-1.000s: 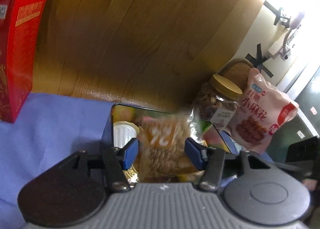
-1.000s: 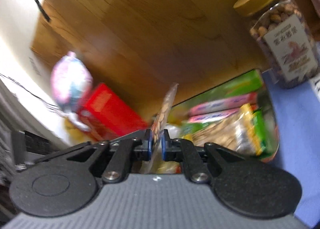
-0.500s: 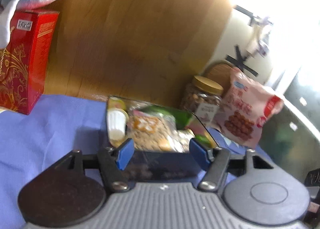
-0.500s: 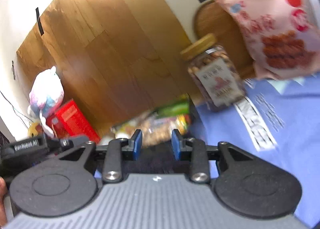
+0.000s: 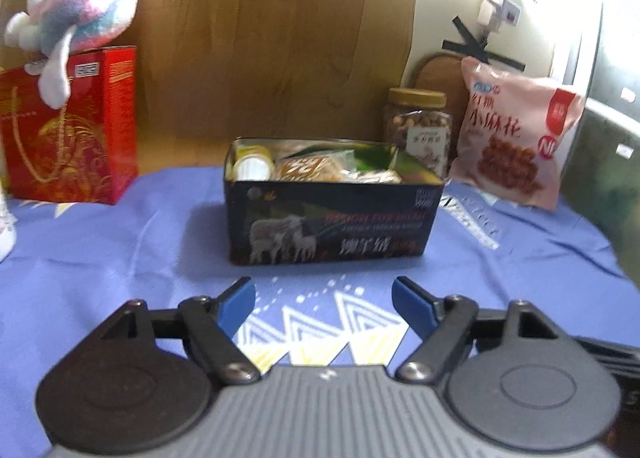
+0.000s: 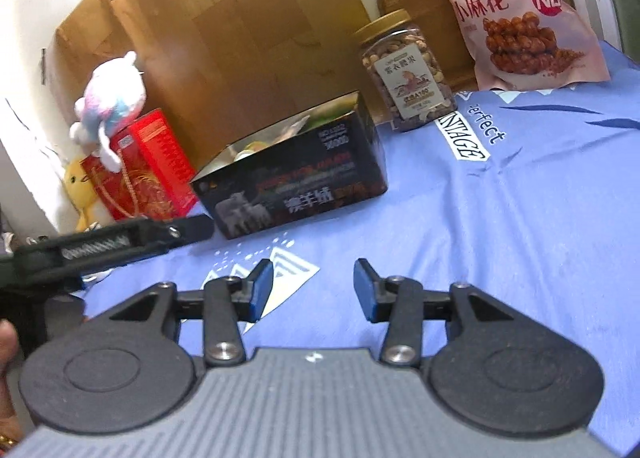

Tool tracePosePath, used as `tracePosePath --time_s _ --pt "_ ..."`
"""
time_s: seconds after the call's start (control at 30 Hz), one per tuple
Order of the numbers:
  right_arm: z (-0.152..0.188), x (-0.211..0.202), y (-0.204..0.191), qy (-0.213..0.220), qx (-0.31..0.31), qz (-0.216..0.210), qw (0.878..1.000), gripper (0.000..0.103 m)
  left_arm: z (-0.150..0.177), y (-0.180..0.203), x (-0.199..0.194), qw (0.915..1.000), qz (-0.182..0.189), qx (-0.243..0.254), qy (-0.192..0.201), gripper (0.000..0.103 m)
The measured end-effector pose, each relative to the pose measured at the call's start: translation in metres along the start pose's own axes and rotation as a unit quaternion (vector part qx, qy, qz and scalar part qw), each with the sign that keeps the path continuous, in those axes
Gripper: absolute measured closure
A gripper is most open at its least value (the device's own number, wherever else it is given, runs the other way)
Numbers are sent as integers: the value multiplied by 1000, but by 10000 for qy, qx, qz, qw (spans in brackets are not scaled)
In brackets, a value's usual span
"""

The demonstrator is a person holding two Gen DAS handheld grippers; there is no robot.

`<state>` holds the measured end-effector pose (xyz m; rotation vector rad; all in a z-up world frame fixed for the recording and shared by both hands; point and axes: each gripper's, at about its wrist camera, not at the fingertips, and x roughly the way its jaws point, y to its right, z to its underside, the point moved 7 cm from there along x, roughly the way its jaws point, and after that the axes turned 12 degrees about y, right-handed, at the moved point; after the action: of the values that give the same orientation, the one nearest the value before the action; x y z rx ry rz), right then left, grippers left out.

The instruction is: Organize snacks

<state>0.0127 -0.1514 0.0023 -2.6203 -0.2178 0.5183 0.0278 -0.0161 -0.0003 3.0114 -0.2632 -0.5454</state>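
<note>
Both wrist views look low across the blue cloth [image 5: 120, 258], sharing the seemingly near snack tin [image 6: 296, 185].

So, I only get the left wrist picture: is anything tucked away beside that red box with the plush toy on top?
Observer: Yes. In the right wrist view a yellow plush toy sits beside the red box, on its wall side.
Operator: And the other gripper, is it carrying a snack?
Observer: No. The right gripper holds nothing; its jaws are opening above the blue cloth.
Operator: Is that blurry print on the cloth writing?
Observer: Yes. Next to the nut jar the print is sharp, and one word ends in "erfect".
</note>
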Motion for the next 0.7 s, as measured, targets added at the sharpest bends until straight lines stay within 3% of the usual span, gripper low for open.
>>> tracePosePath --time_s 0.03,0.1,0.5,0.7 --pt "1 -3 -2 3 4 -35 10000 50 2 0 -3 10000 -63 30 -25 20" --pt "3 -8 -5 11 22 -85 10000 50 5 -1 -7 9998 -147 97 -19 3" --pt "11 -19 -12 -55 147 -221 9996 49 15 -7 -13 9956 -717 564 -208 0" --pt "12 -19 -7 -83 292 -179 9994 48 15 -9 -9 9893 -1039 1009 -195 0"
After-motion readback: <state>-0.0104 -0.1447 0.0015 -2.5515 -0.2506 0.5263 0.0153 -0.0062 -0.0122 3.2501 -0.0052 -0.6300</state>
